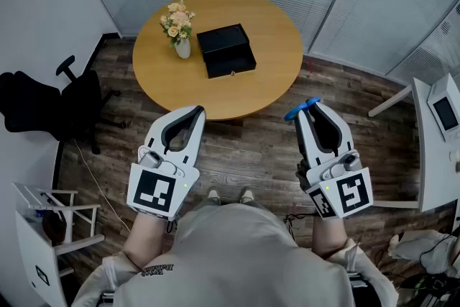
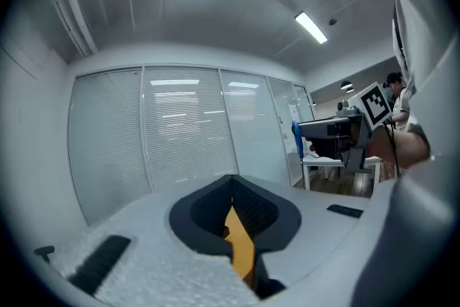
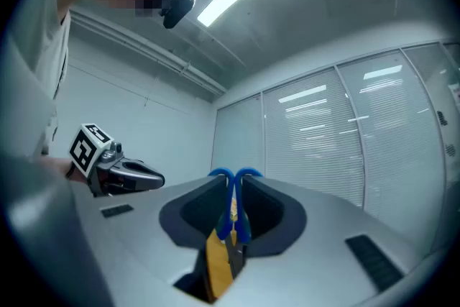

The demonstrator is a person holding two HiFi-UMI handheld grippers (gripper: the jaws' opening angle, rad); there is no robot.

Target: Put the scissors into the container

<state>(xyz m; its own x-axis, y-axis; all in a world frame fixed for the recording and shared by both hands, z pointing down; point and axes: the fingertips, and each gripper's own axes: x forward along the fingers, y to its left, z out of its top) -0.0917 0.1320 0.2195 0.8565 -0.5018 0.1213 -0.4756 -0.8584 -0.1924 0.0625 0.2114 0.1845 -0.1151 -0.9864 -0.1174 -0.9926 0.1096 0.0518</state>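
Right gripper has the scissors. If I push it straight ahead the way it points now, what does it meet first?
Likely nothing close: the right gripper, shut on the scissors, aims above the round table toward the blind-covered glass partition. Depth unclear.

left tool (image 1: 195,112): jaws together | right tool (image 1: 313,107): jaws clamping scissors (image 1: 296,111)
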